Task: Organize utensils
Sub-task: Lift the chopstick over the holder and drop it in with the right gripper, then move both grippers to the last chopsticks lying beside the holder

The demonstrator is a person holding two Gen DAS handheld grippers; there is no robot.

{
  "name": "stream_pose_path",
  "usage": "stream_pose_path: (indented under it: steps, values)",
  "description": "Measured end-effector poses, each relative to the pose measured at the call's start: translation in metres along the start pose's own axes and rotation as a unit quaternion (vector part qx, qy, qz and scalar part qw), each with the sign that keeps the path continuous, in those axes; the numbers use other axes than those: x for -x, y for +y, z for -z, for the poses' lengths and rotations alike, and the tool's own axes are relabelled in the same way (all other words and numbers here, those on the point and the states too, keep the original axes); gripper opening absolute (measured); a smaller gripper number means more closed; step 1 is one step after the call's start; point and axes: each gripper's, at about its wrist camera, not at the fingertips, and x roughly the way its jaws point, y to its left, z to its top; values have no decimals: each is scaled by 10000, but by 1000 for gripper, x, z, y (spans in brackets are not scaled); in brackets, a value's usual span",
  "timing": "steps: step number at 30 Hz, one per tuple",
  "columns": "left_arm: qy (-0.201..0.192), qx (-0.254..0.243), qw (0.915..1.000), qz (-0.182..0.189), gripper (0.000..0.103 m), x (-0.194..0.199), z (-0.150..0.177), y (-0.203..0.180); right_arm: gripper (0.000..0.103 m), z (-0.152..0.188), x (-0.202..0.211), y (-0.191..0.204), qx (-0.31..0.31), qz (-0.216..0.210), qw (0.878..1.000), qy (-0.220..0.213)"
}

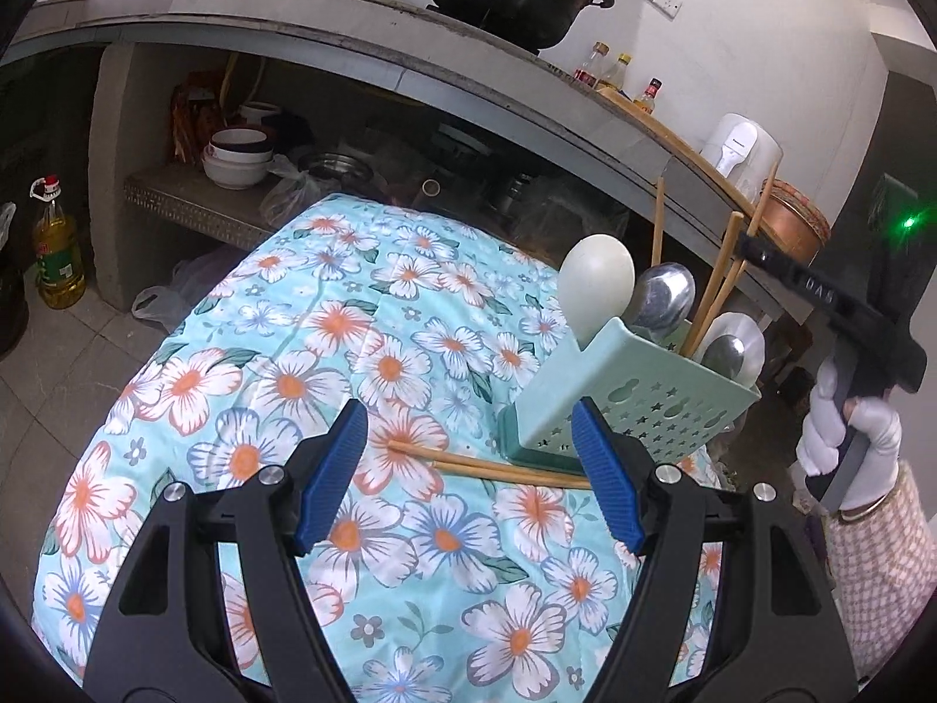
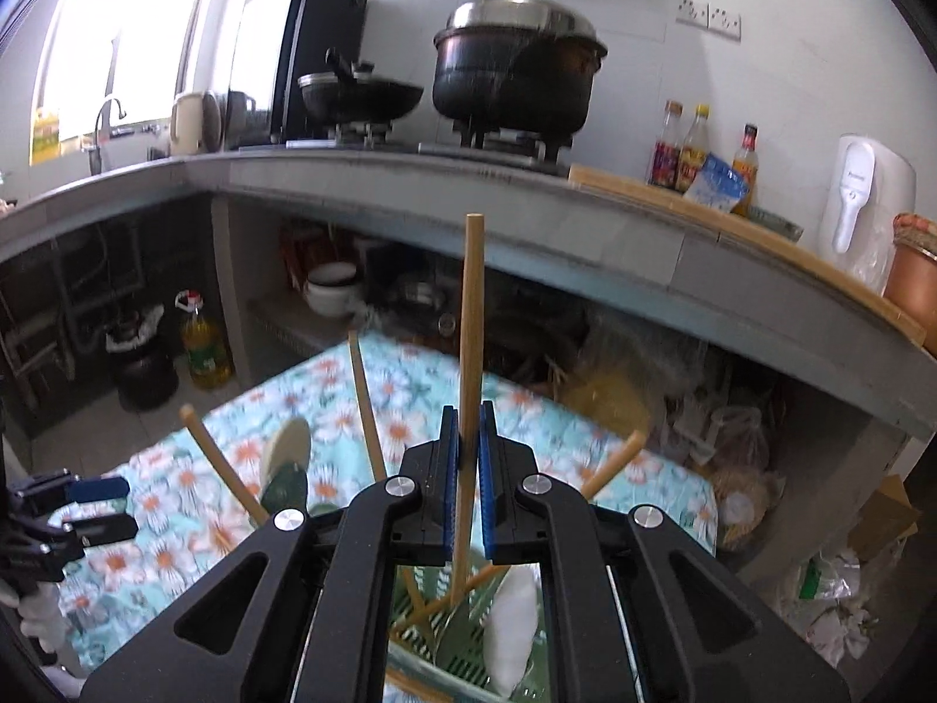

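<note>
The right gripper (image 2: 467,457), black plastic with ribbed blue pads (image 2: 447,468), is clamped on a pale wooden chopstick (image 2: 470,316): a smooth, round, slender rod held nearly upright, its blunt upper end pointing toward the counter edge, its lower end reaching down between the fingers into the mint-green perforated plastic utensil holder (image 2: 462,653) directly below. Seen from the left wrist, that holder (image 1: 638,392) is a boxy caddy with star and gourd-shaped cut-outs, tilted slightly, standing on the quilted floral cloth (image 1: 328,316) of light blue with white and orange blossoms. It holds a cream plastic spoon (image 1: 594,284) with an oval bowl, two shiny metal spoons (image 1: 664,296), and several wooden chopsticks (image 1: 717,281) leaning out at differing angles. Two more wooden chopsticks (image 1: 486,463) lie flat on the cloth beside the holder's base, their long axes running roughly left to right, crossing close together at a shallow angle. The left gripper (image 1: 468,474) hovers above the cloth with its ribbed blue pads (image 1: 331,463) spread wide apart, holding nothing, the lying pair visible between them.
</note>
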Motion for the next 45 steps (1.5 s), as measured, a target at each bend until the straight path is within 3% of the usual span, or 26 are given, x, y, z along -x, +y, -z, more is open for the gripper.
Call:
stream_pose_path:
  steps: [1,3,4,5,13,18,22,24,29,34,40,45]
  values:
    - [15,5,10000,-2,68,-1,0,0,8,1,0,0,-9,11,10000,49]
    - [47,14,10000,-4,68,-4,1,1,23,2,1,-1,-42,22,10000,18]
    - [68,18,10000,-3,68,-5,1,1,37,1,4,-2,-102,12,9999,-21]
    - [87,18,10000,0,68,-6,2,1,41,-1,7,-5,-173,-13,9998,-76]
    - [205,-77,9997,-46,68,-13,5,-2,47,-13,51,-36,-918,-218,9935,-631]
    - [340,-192,9990,-215,68,-24,7,-1,53,12,89,-57,-1426,-385,9851,-876]
    - [450,-414,9974,-374,68,-37,7,-4,53,59,87,-72,-1931,-373,9800,-315]
    - [533,-613,9961,-339,57,-47,7,-8,53,87,81,-79,-2292,-360,9727,28]
    - [859,-1194,9883,-400,28,-79,7,-22,53,160,66,-98,-3598,-579,9289,652]
    - [1189,-1813,9744,-598,20,-116,7,-33,53,203,57,-95,-4176,-559,9014,994]
    - [1910,-2019,9586,-623,17,-141,26,-34,53,206,52,-88,-4096,-497,9042,1107]
    - [2368,-2184,9466,-158,17,-124,32,-43,53,209,46,-90,-4142,-561,9004,1204]
